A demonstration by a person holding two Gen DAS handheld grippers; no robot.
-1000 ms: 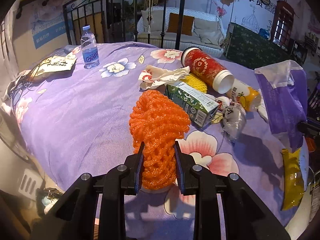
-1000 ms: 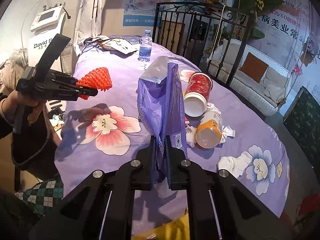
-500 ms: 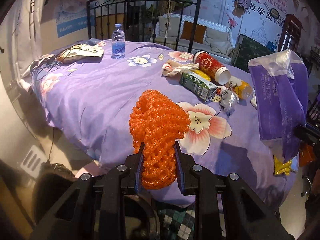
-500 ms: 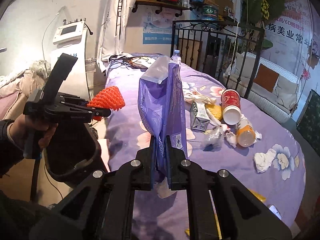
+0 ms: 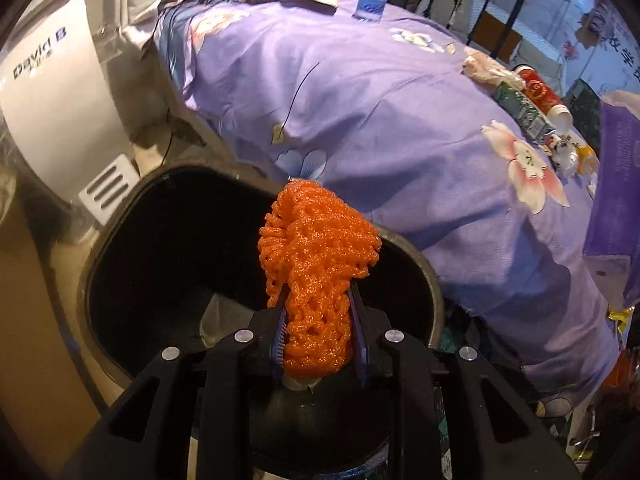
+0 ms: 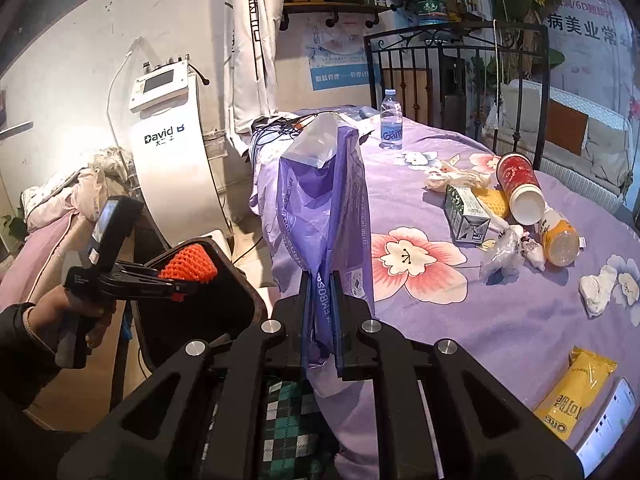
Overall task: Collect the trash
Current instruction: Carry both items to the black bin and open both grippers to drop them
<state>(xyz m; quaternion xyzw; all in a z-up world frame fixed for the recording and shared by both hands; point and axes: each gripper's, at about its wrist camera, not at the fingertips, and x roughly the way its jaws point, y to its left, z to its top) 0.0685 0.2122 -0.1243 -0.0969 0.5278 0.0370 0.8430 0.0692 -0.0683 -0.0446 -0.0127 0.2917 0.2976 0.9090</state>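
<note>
Orange foam netting (image 5: 316, 256) pinched in left gripper (image 5: 320, 332) fingers above black bin (image 5: 160, 240), right gripper (image 6: 322, 320) clamped shut on crinkly purple bag (image 6: 320, 208)

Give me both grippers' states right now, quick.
Left gripper: closed on the orange foam net, held over the black bin.
Right gripper: closed on the purple plastic bag.

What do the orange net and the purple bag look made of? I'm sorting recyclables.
Orange net: looks like soft foam plastic mesh, matte with small glints; its open lattice bunches between the left gripper pads. Purple bag: seems thin glossy plastic film, crinkled, partly see-through at its clear top, pinched in the right gripper.
</note>
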